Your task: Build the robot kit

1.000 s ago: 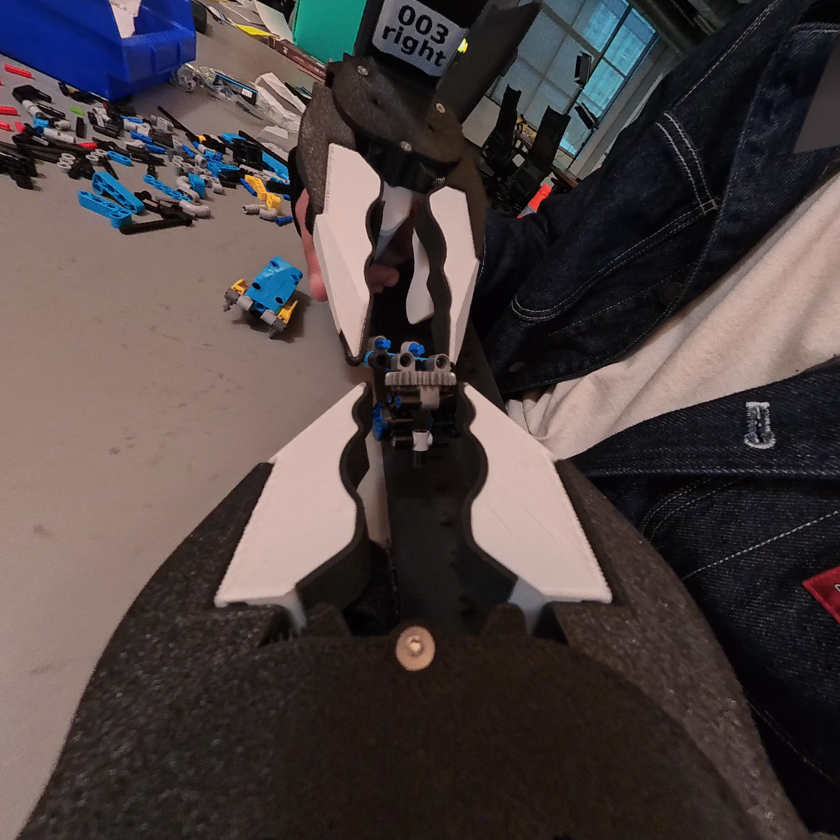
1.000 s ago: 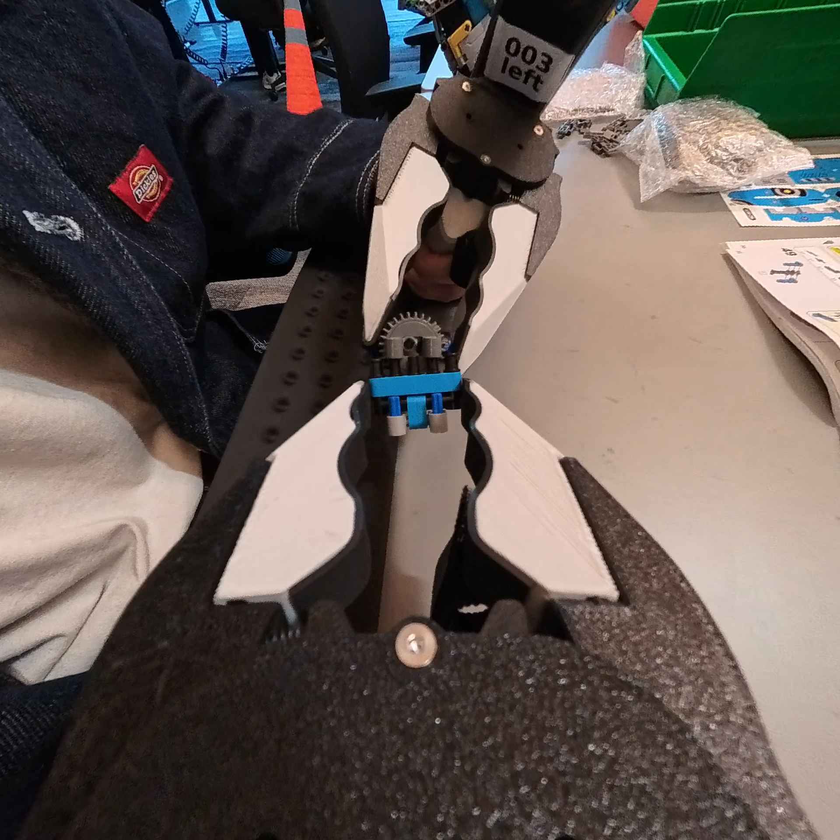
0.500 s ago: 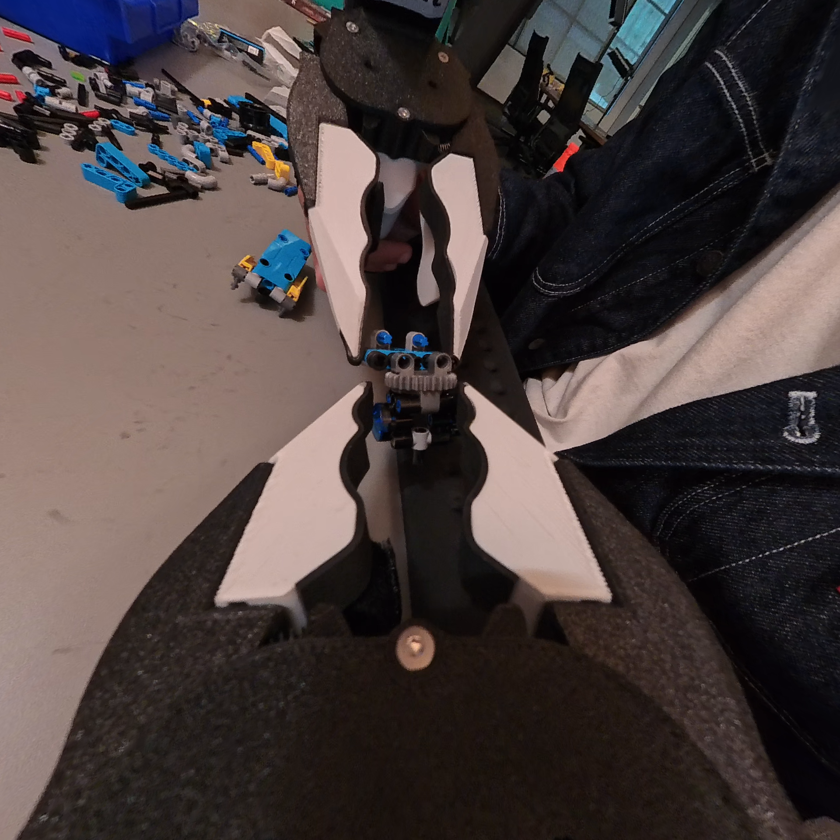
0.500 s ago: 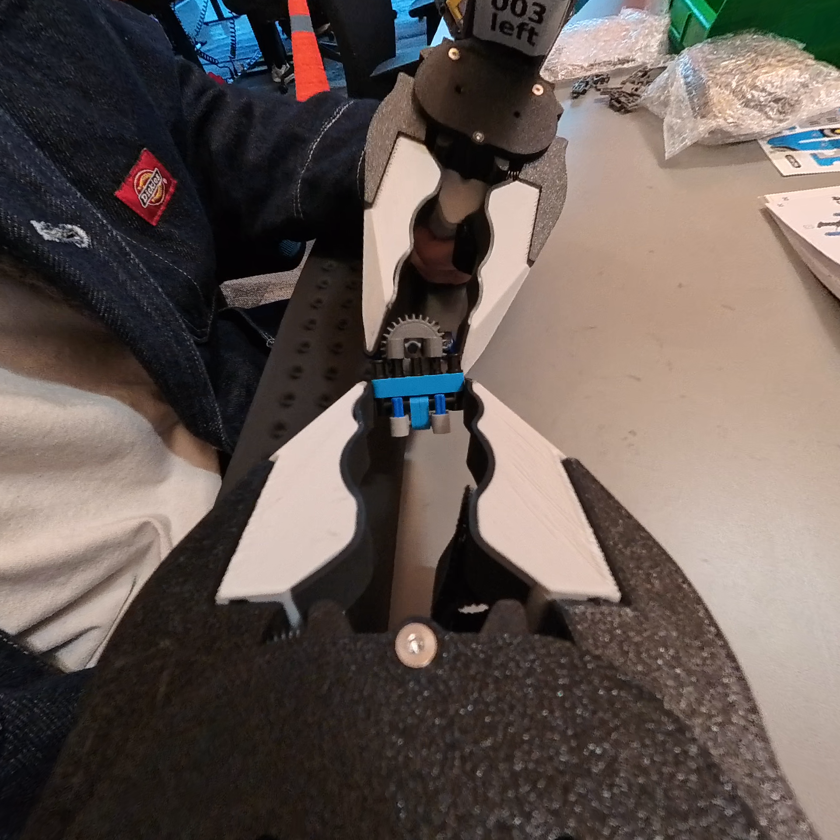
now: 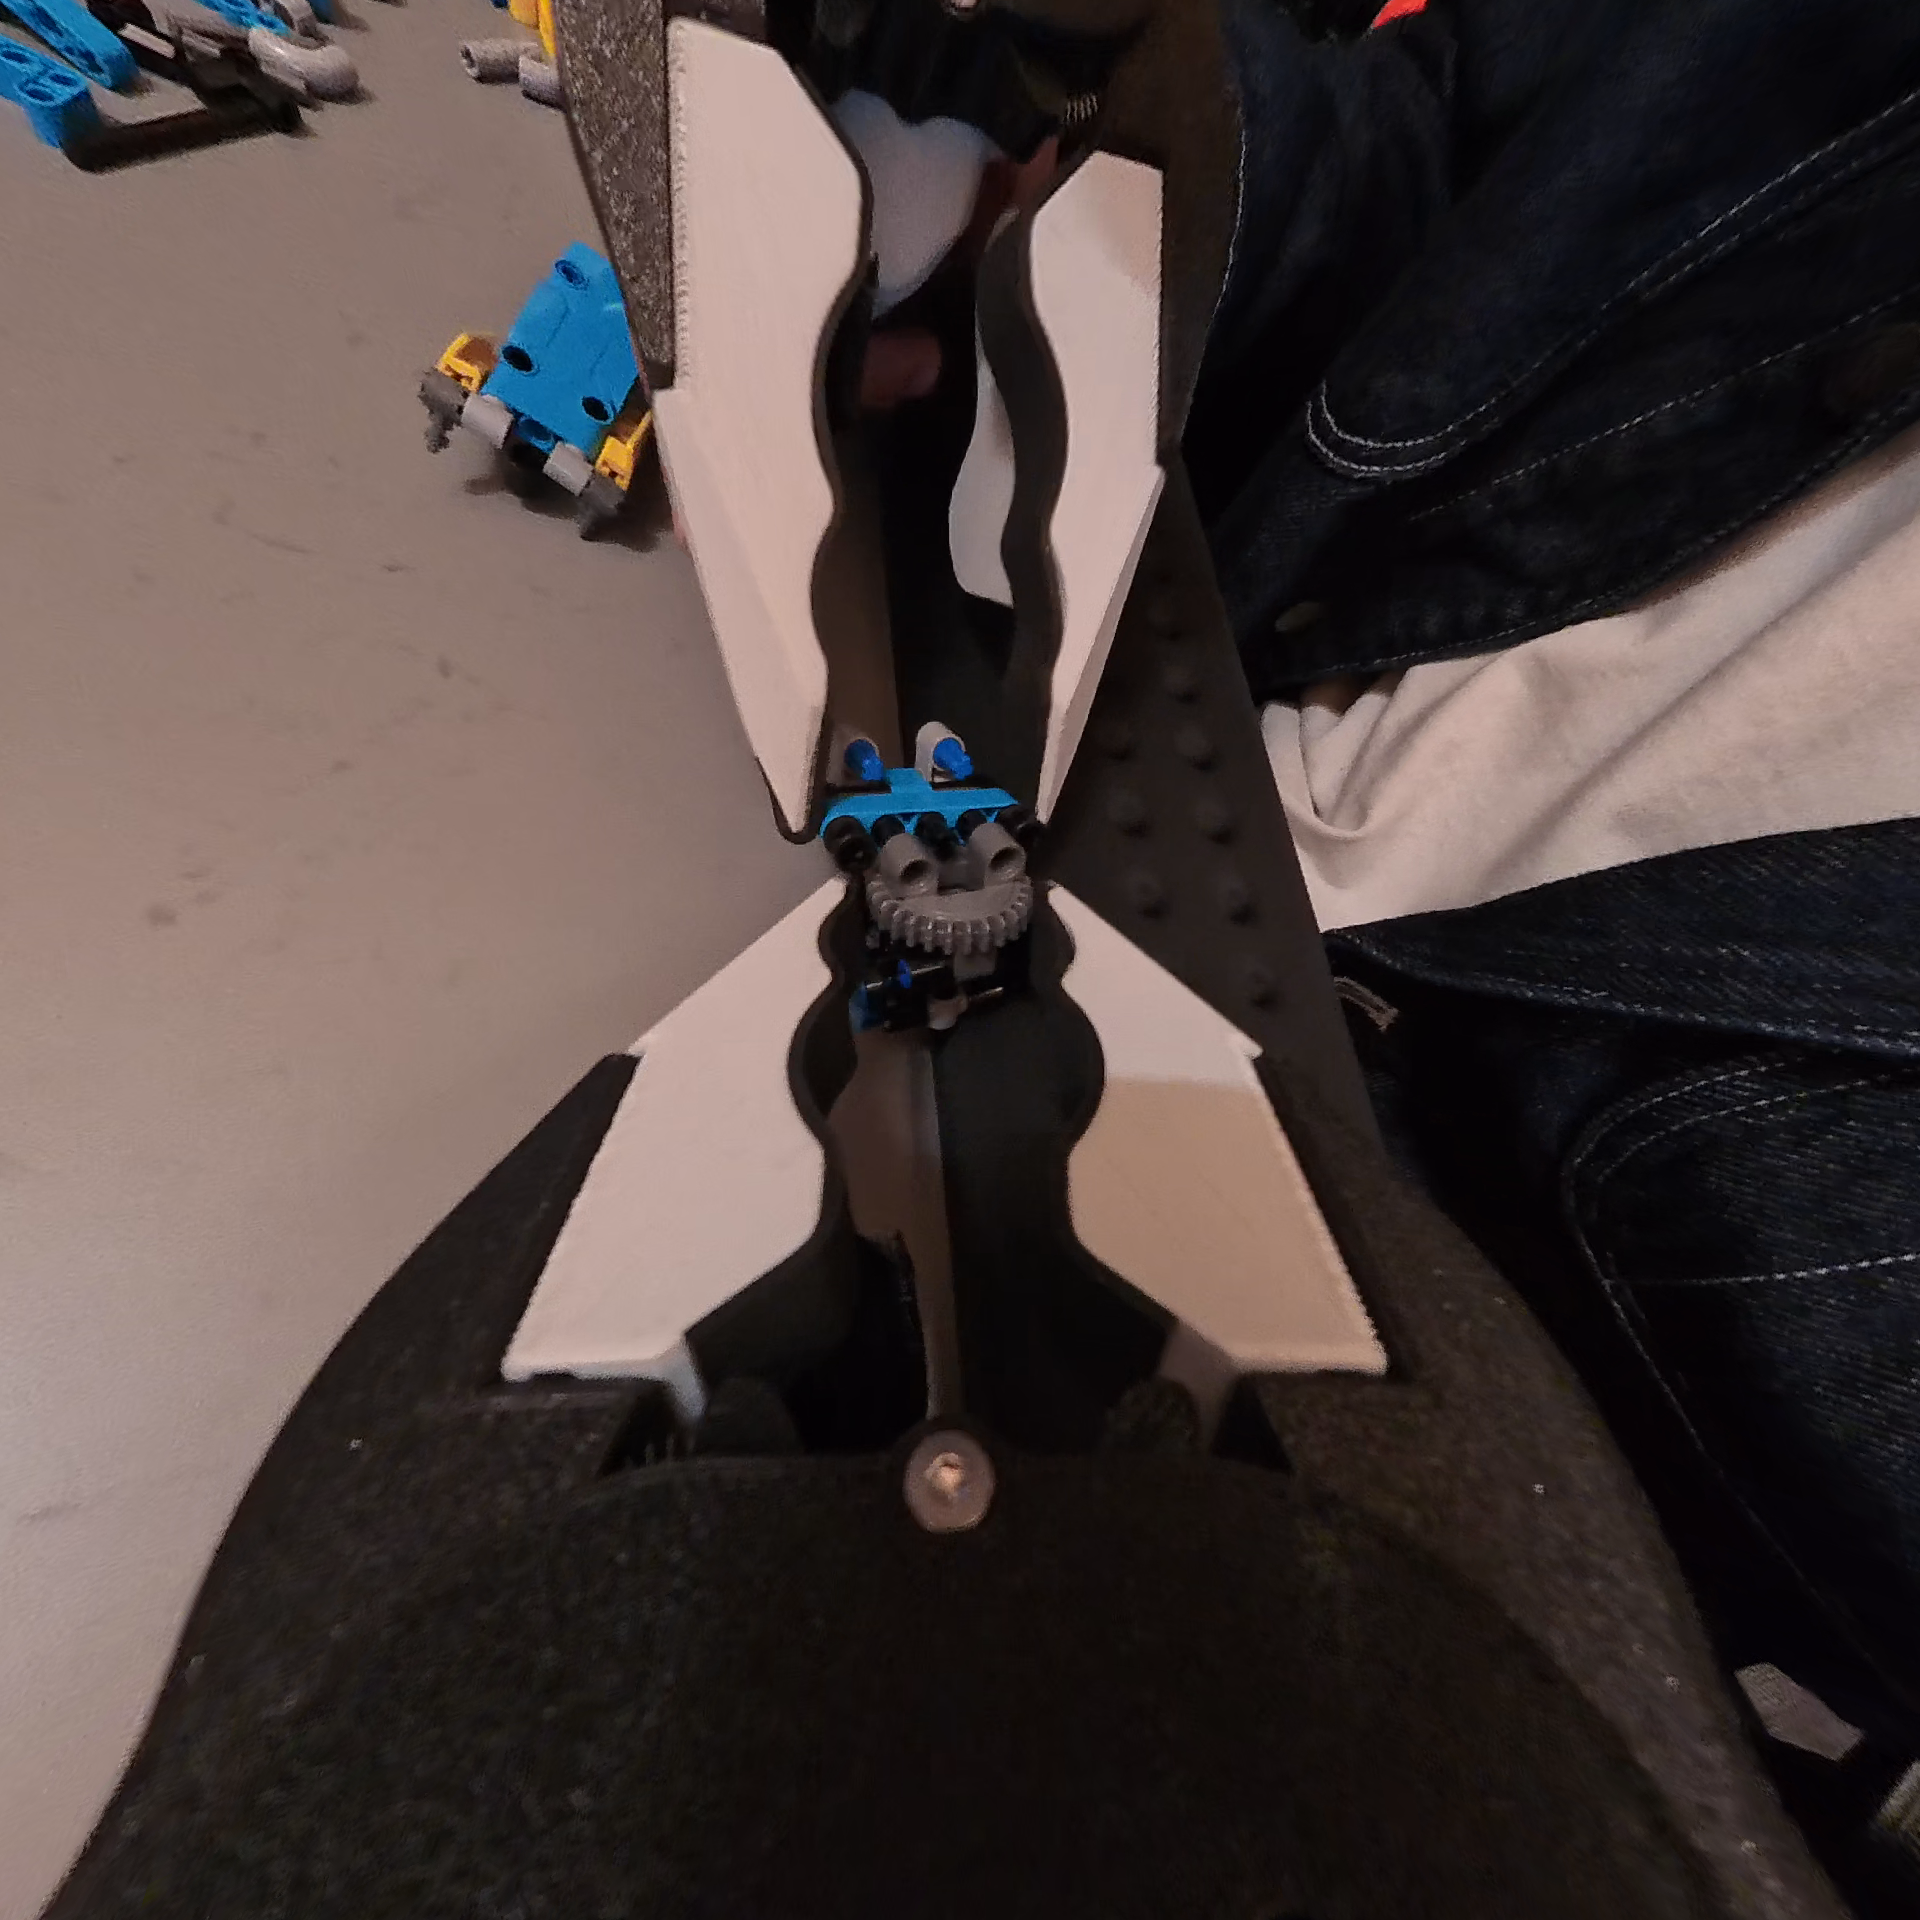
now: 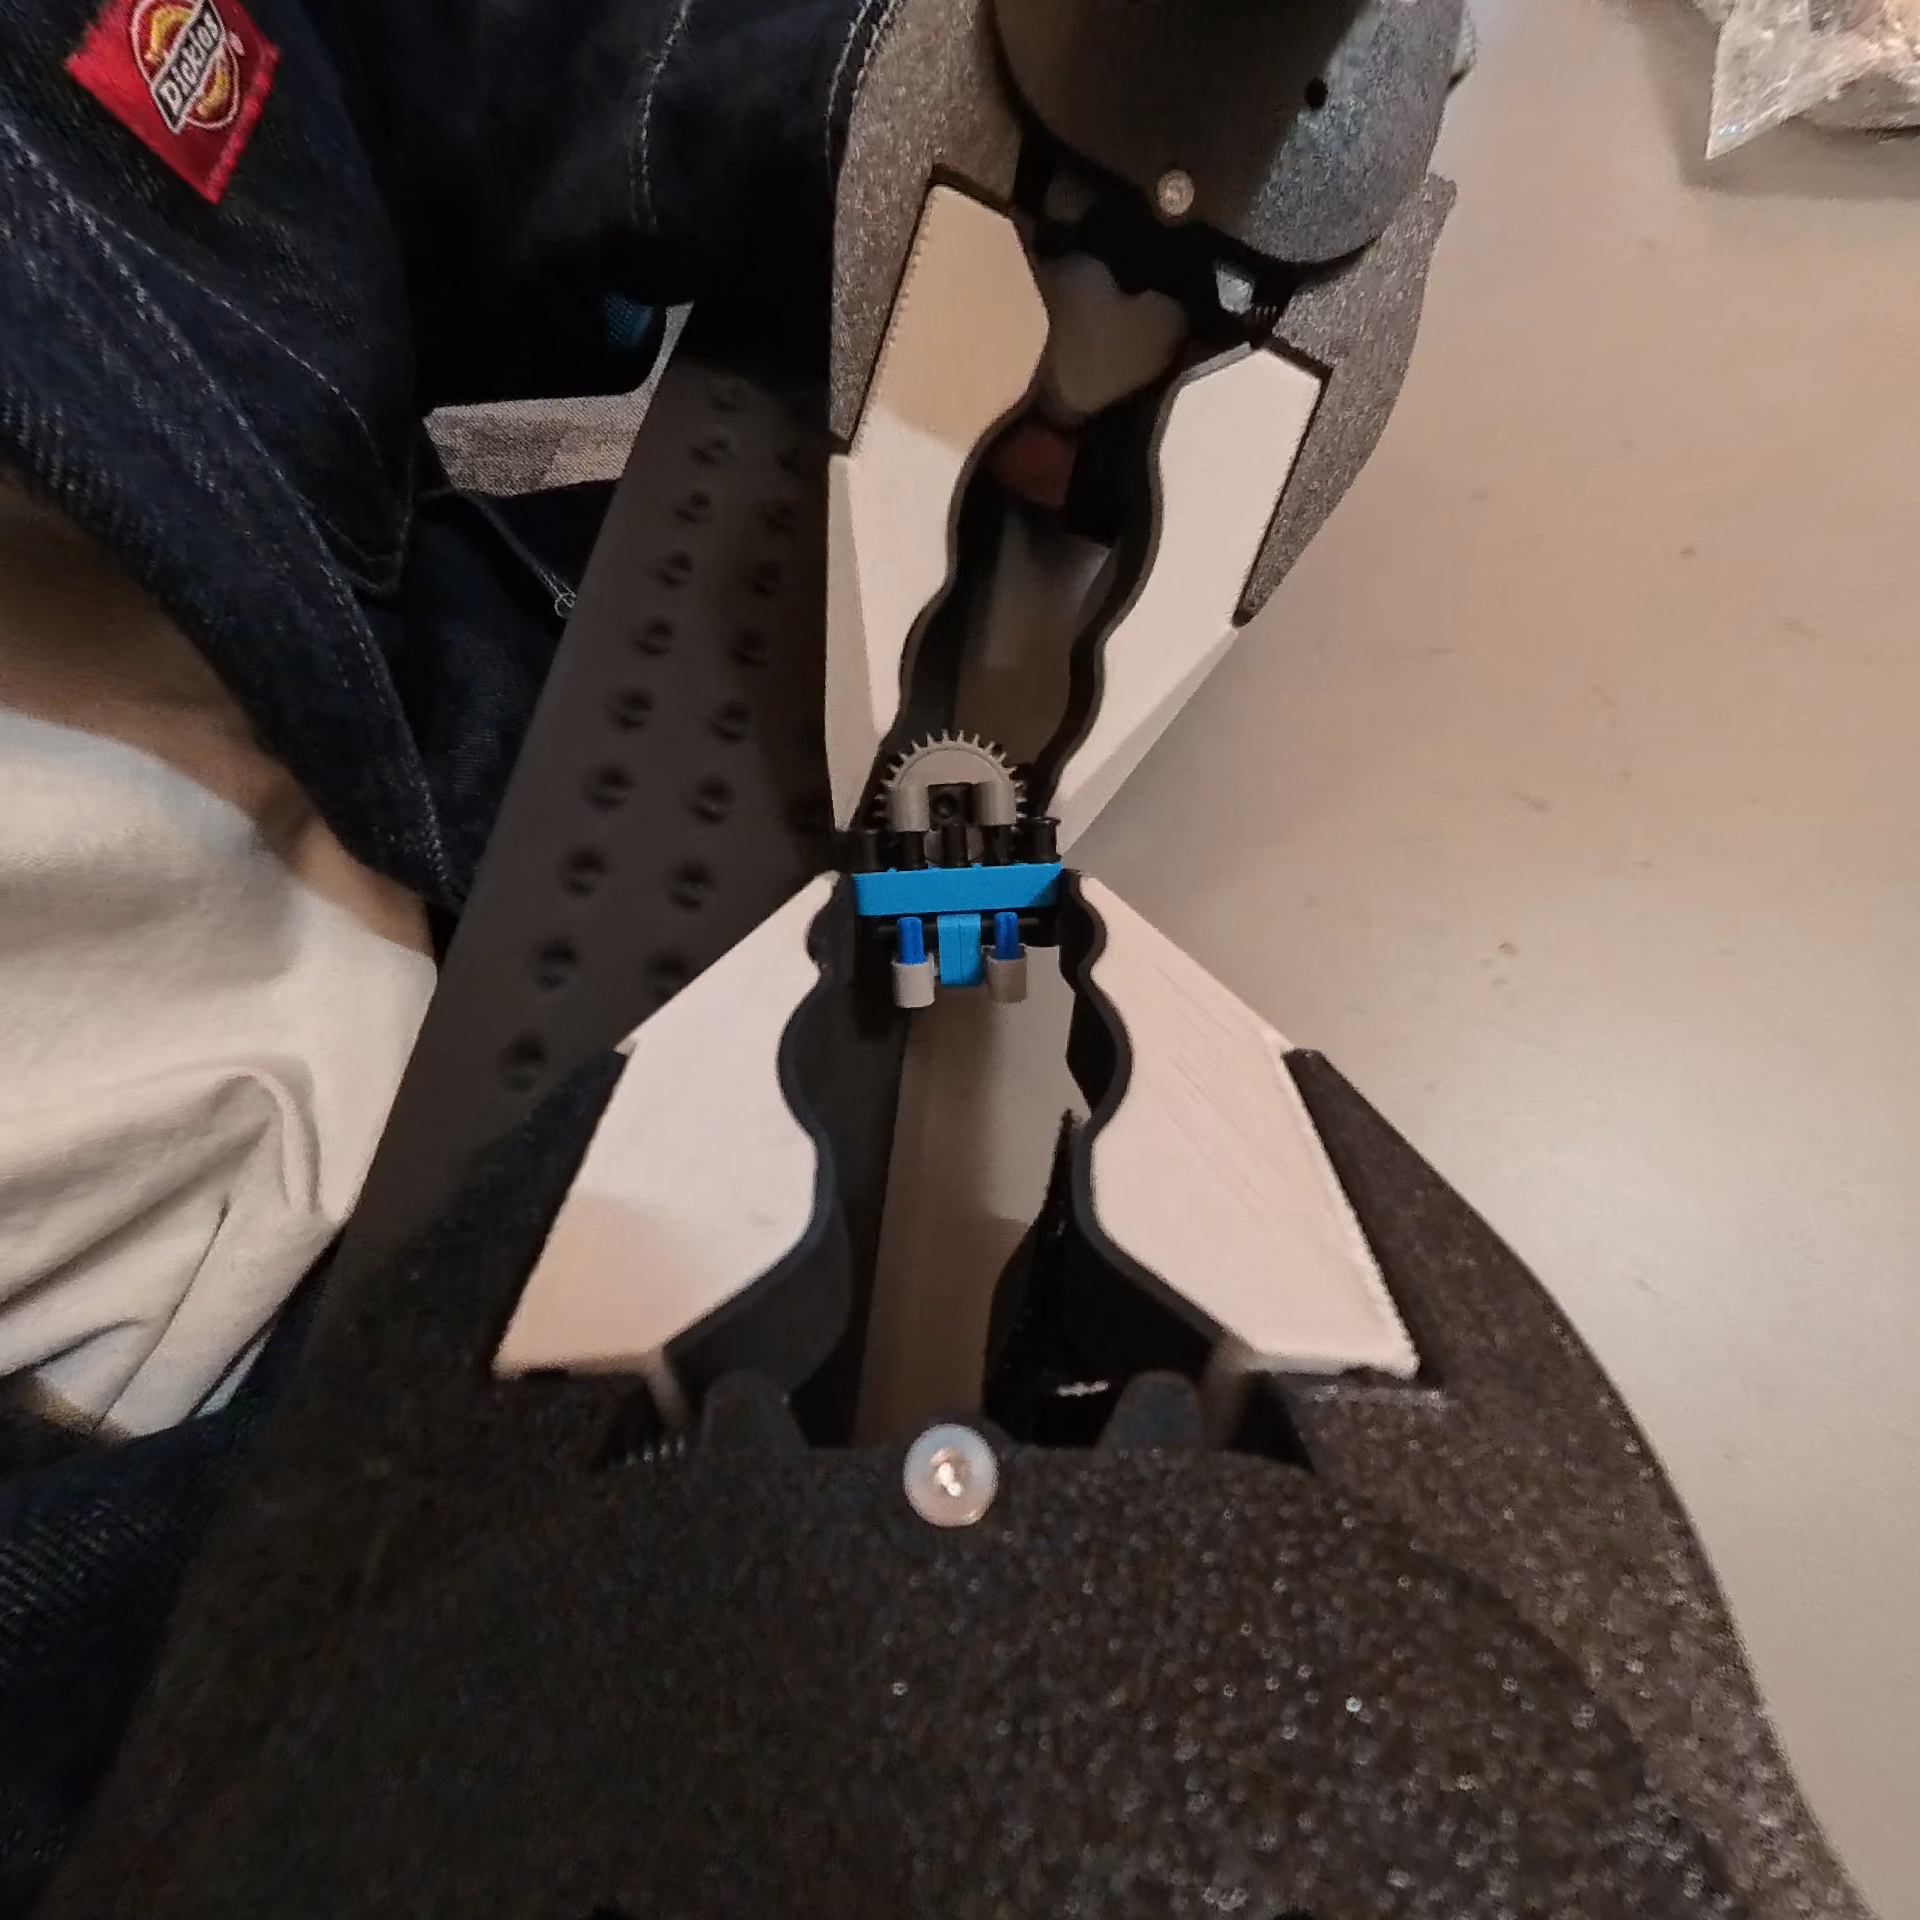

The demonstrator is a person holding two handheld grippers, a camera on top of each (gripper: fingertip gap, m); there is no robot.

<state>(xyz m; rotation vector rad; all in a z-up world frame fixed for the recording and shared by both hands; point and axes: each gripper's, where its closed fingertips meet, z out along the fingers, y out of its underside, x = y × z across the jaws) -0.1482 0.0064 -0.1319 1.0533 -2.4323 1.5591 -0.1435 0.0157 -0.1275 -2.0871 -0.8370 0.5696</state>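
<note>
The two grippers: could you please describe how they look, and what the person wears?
Both the left gripper and right gripper have speckled black foam-like bodies, a silver screw at the centre, and white angular fingers with wavy black inner pads. The person wears a dark denim jacket over a white shirt.

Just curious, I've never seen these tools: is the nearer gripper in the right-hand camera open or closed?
Shut. The right gripper has its white fingers pinched on the blue beam of a small gear assembly.

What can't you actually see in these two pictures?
- Whether the blue beam and gear block are fully joined: pins crowd the seam in both views.
- Left view: the loose bricks are cut off by the top edge.
- Right view: the bag is cropped, contents unclear.
</note>
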